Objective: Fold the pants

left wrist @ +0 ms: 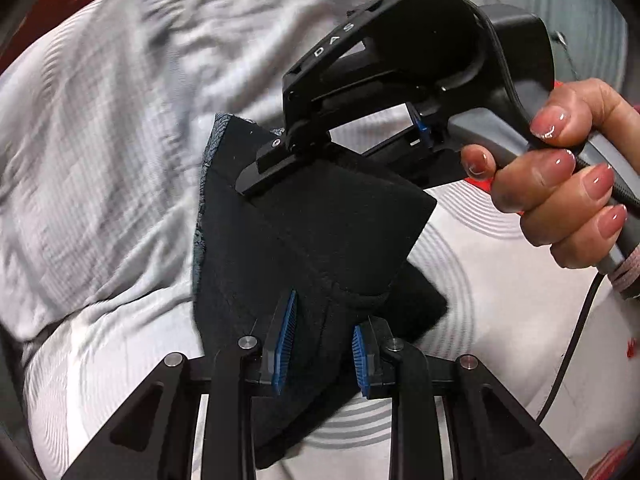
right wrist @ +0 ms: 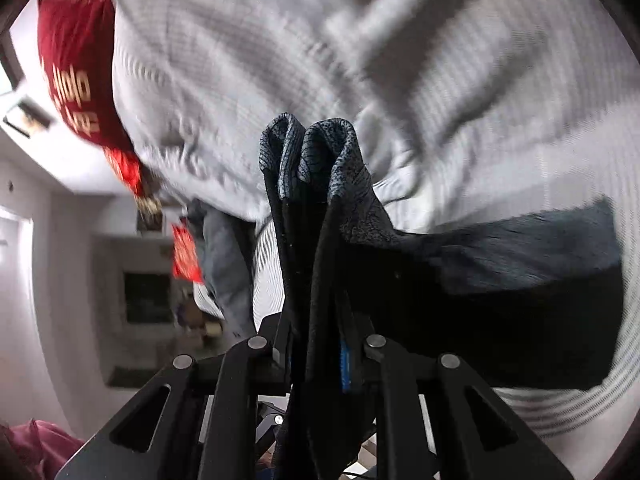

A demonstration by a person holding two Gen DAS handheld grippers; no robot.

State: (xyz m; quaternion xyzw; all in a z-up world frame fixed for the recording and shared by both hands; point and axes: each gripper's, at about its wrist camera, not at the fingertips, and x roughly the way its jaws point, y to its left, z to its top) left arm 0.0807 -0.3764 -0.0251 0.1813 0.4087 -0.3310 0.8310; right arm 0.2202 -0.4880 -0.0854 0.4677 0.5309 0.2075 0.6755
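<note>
The pants are a dark, almost black, soft fleecy cloth, bunched into thick folds and held up above the bed. In the left wrist view they fill the space between the jaws and spread forward as a broad, angular flap with a rounded hemmed edge just ahead of the blue ribbed pads. The left gripper has its jaws set apart with cloth lying between them; the pads do not appear to press on it, though the dark fabric makes this hard to judge.

Farther ahead of those jaws, the right gripper comes in from the upper right, a black plastic frame with a grey handle held in the right hand, nails polished pink. Its flat black tip rests on the upper fold of the pants.

In the right wrist view the right gripper is clenched on the pants: two upright folds rise straight out from between the jaws, their tops showing a grey-blue knitted inner face with a fine netted pattern. A wide dark flap hangs off to the right of the jaws.

Beyond lies a crumpled white quilt with faint ribbed stripes, and a red cloth with gold lettering to the upper left.
</note>
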